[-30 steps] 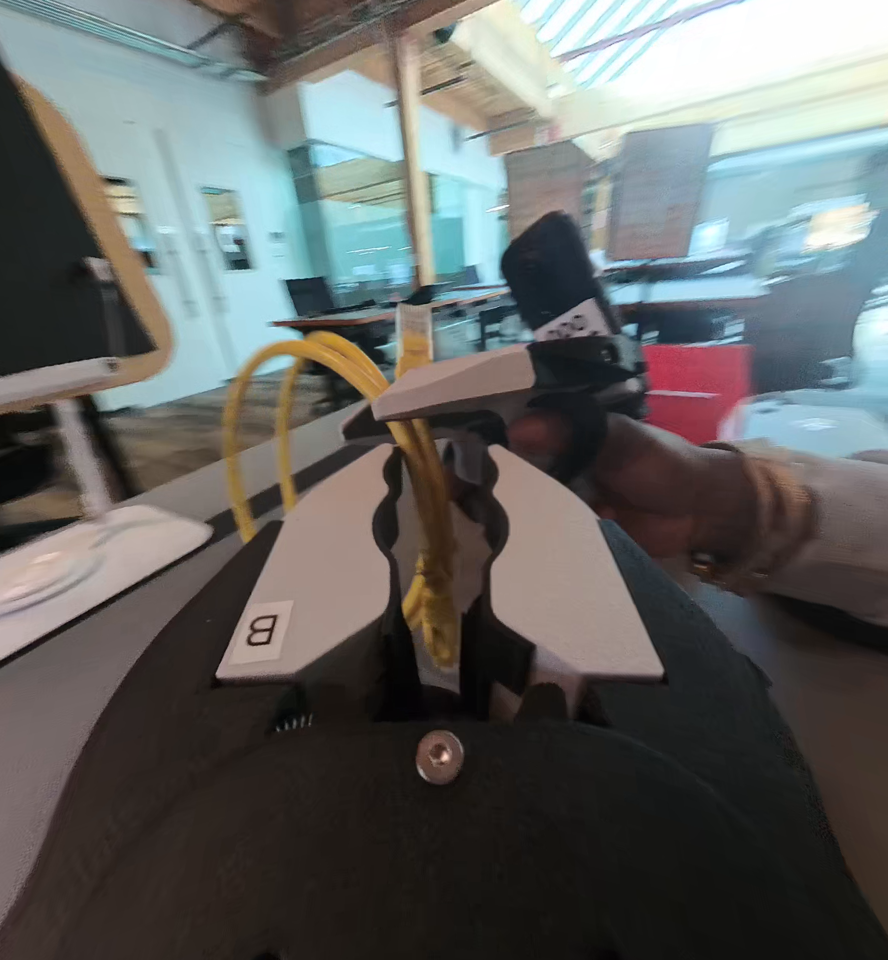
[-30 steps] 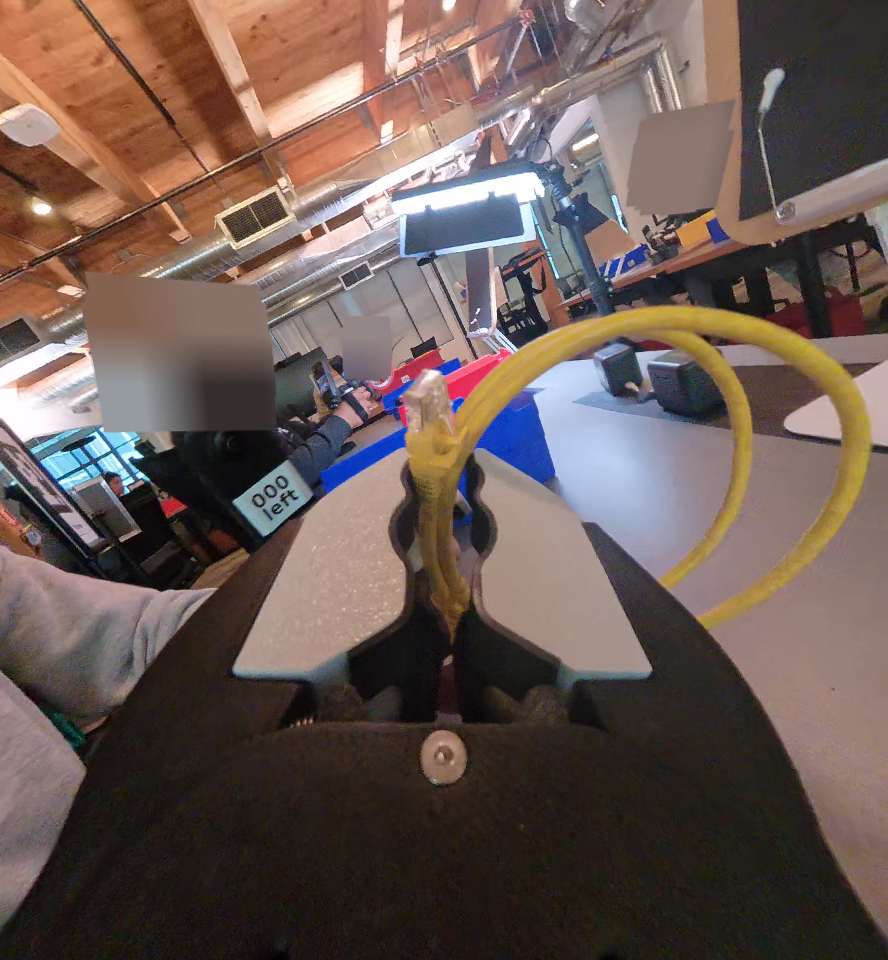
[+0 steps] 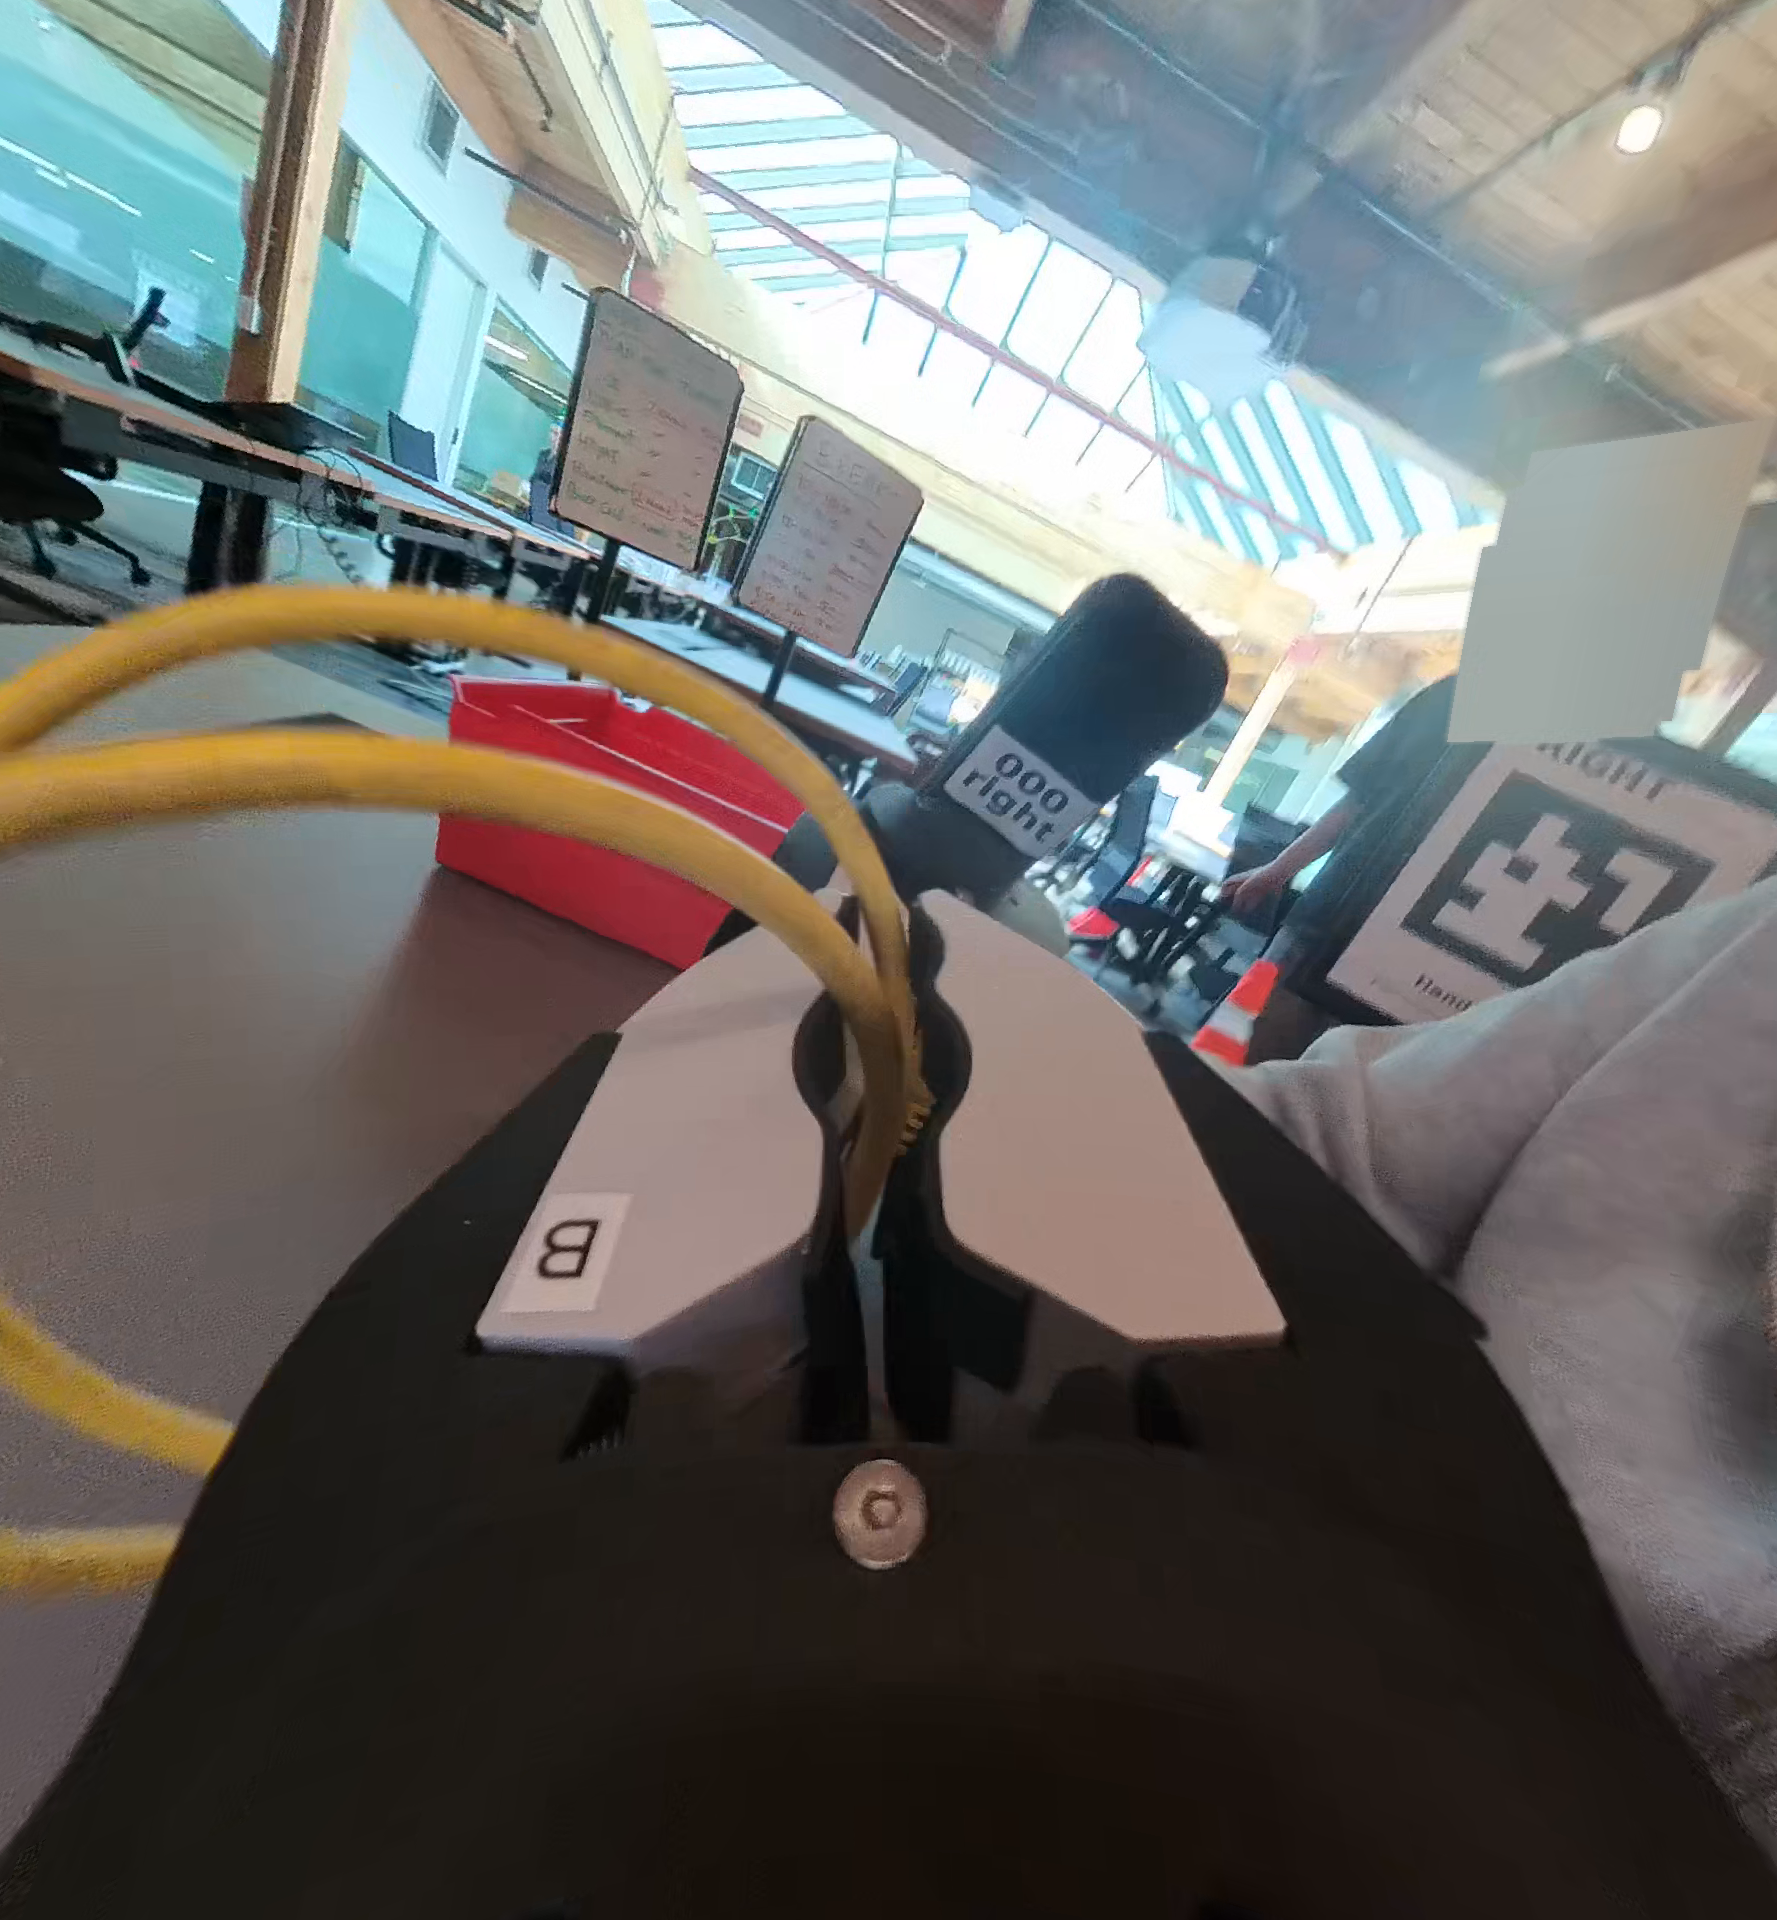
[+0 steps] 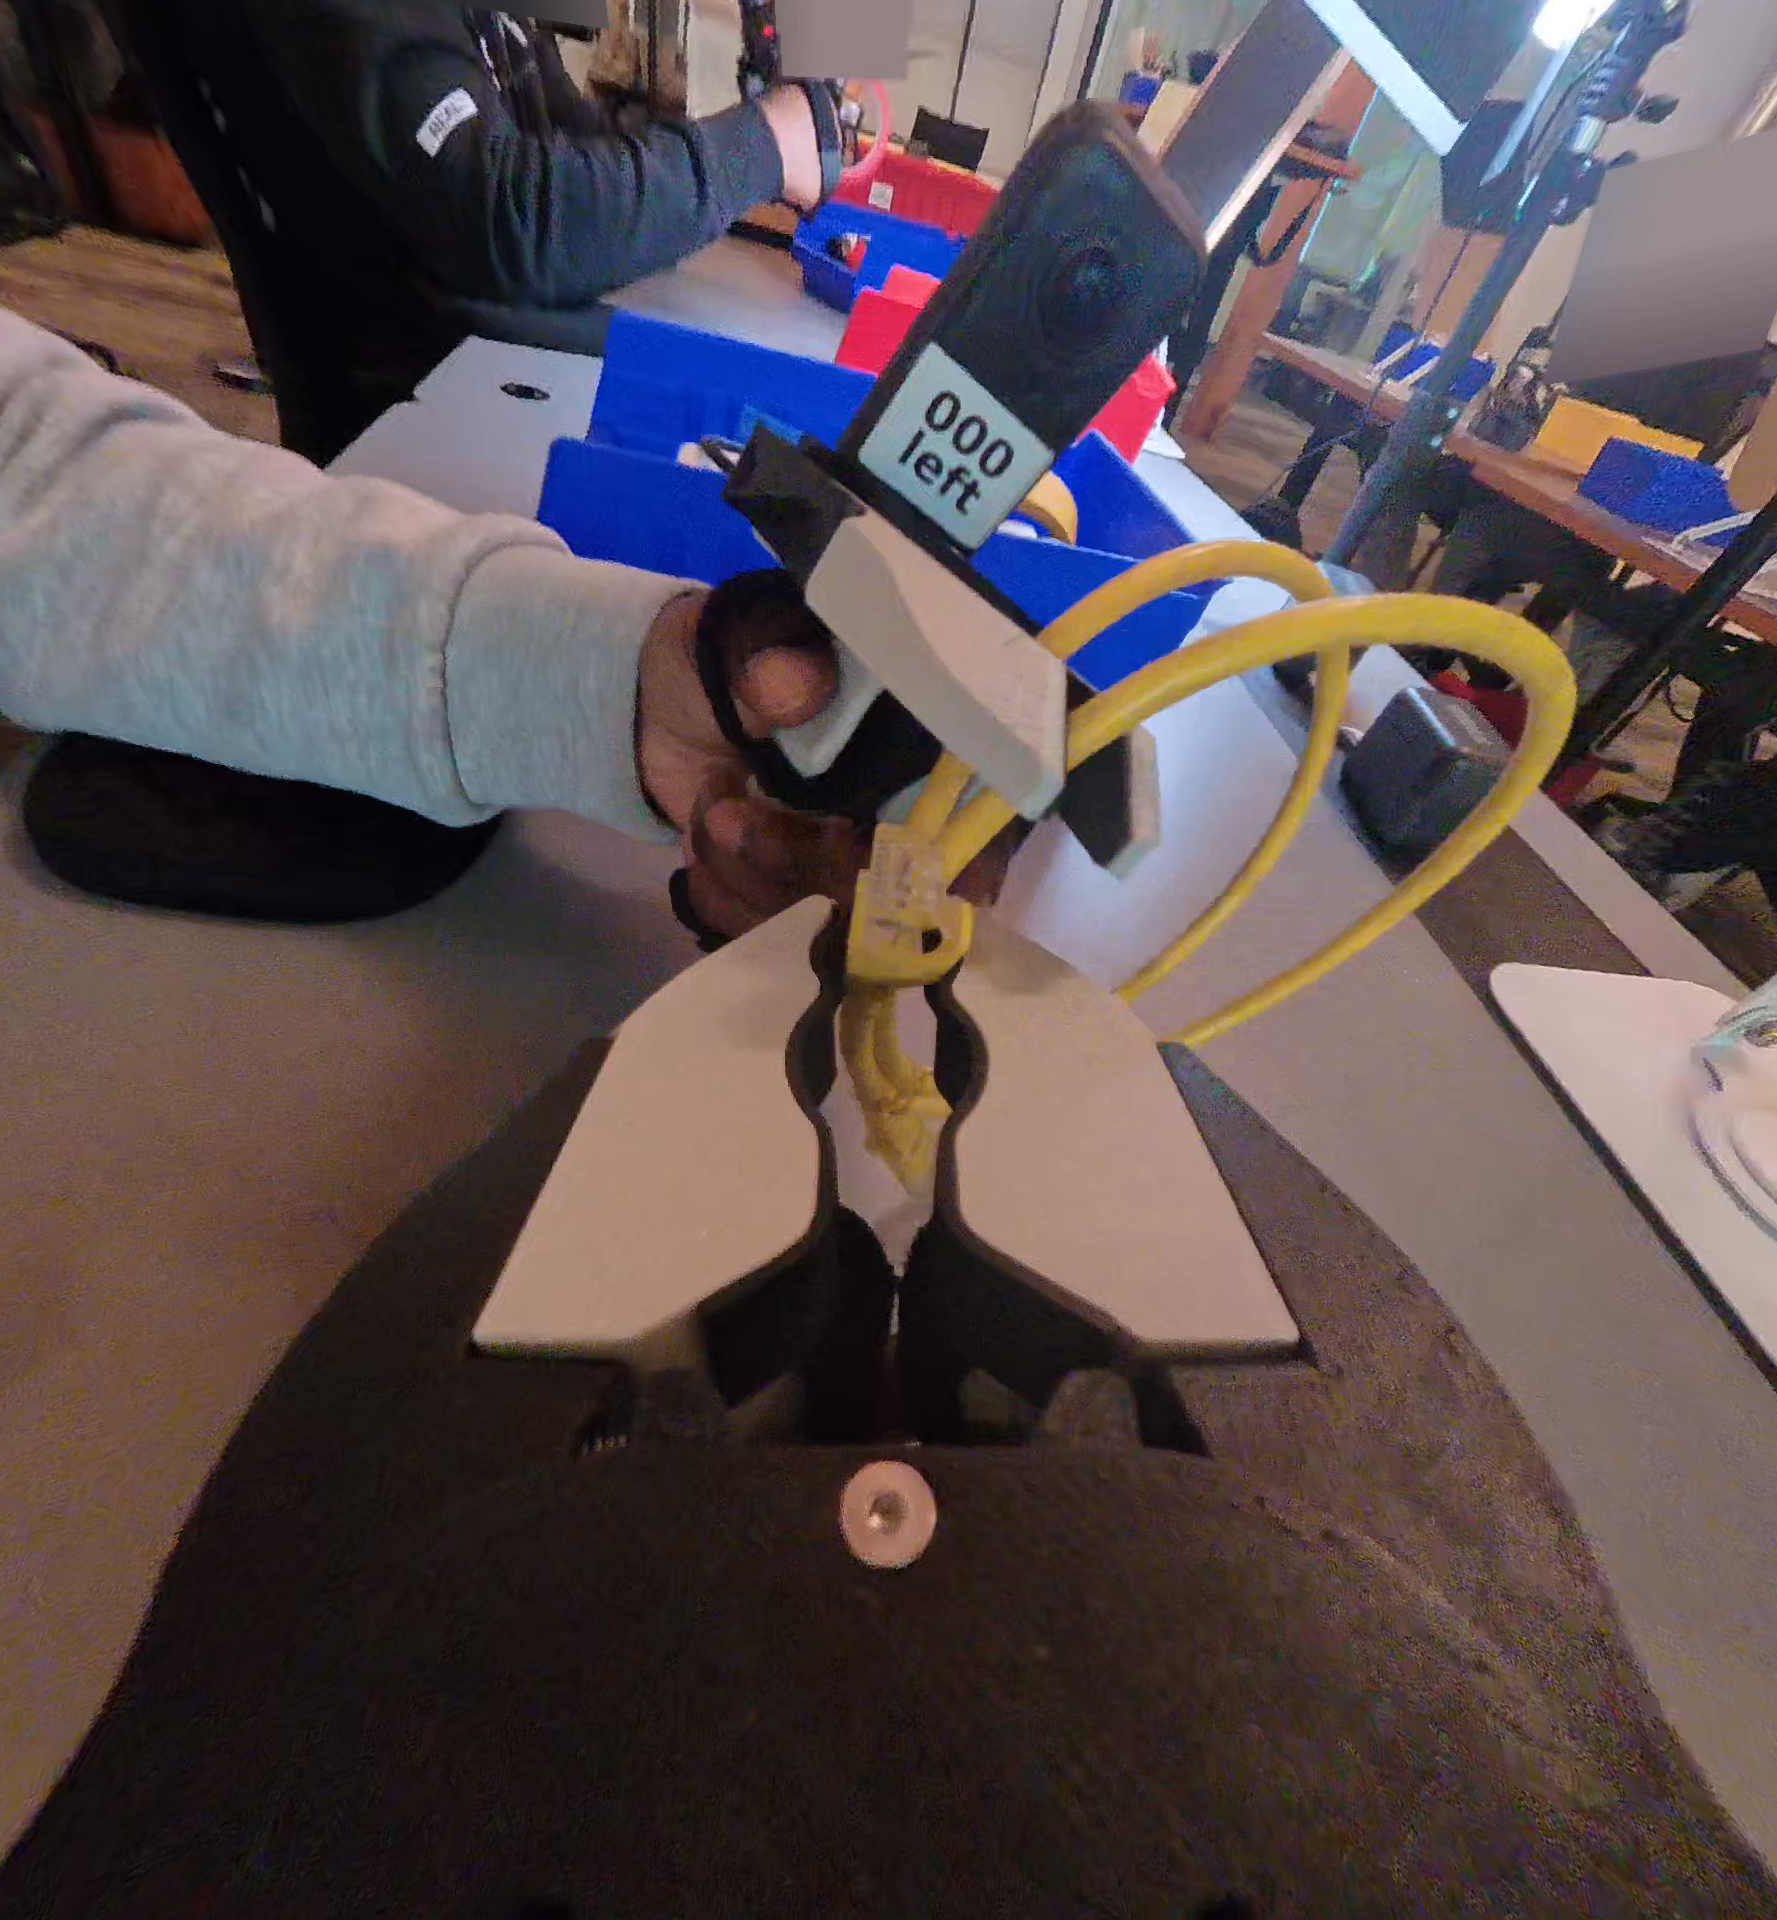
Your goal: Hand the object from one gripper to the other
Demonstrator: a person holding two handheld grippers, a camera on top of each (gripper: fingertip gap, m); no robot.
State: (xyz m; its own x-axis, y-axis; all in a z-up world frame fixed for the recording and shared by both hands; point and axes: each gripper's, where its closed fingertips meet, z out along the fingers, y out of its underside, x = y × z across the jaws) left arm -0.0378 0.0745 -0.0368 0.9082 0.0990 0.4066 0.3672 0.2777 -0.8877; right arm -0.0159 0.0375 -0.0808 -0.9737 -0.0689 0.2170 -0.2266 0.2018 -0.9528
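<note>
The coiled yellow network cable with clear plastic plugs [image 3: 593, 790] is held in the air above the grey worktop [image 4: 188, 1091], between the two grippers. In the left wrist view the left gripper [image 3: 879, 1049] has its grey jaws clenched on two strands of the cable where they run side by side down into the gap. From there the strands arc up and away to the left, forming loops whose plane stands roughly upright, and one strand trails low along the left edge of that view.

In the right wrist view the right gripper [image 4: 889, 997] has its jaws parted a little. The cable's bundled end with the plug [image 4: 899, 904] sits in the gap at the fingertips, its long axis running nearly along the fingers, plug end pointing away from the camera. Whether the pads still touch it cannot be told. Just beyond, the left gripper [image 4: 1050, 790] comes in from the left, held by a hand [image 4: 749, 748] in a light grey sleeve [image 4: 292, 644], and pinches the cable just above the plug. The loops [image 4: 1383, 748] swing out to the right above the worktop.

Blue plastic bins [image 4: 718, 436] stand behind, and a red plastic bin [image 3: 614, 810] rests on the worktop in the left wrist view.
</note>
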